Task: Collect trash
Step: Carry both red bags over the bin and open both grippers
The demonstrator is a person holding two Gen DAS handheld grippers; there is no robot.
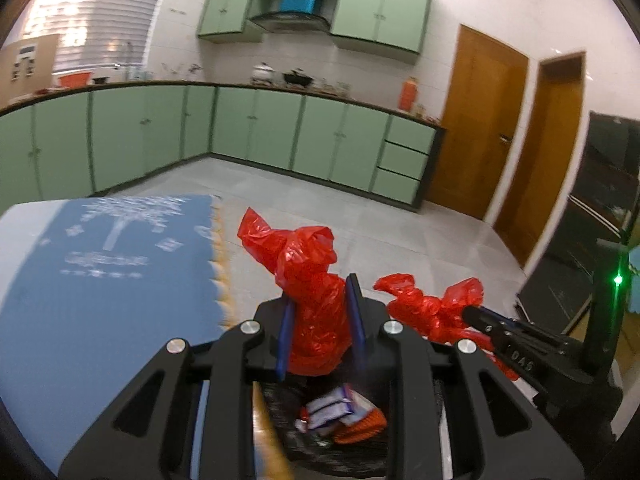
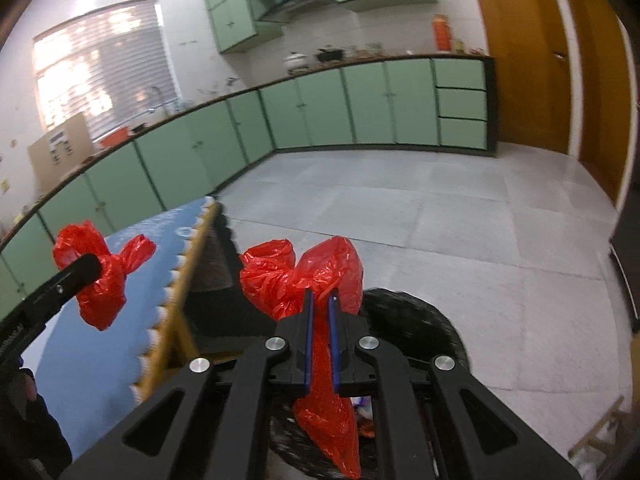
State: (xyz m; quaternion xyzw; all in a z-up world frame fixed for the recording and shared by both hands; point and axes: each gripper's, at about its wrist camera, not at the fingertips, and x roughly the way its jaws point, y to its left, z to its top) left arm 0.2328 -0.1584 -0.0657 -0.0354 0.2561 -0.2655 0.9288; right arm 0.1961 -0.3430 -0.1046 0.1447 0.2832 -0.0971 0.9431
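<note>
Green-cabinet kitchen behind, left gripper point(image 1: 320, 320) and right gripper point(image 2: 321, 336) each pinch the red bag point(image 1: 316, 320).

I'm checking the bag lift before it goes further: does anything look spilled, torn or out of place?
Nothing stands out. The left gripper and the right gripper are each shut on a bunched part of the red bag. Wrappers lie below inside the black-lined bin, none on the floor. No tear shows.
</note>
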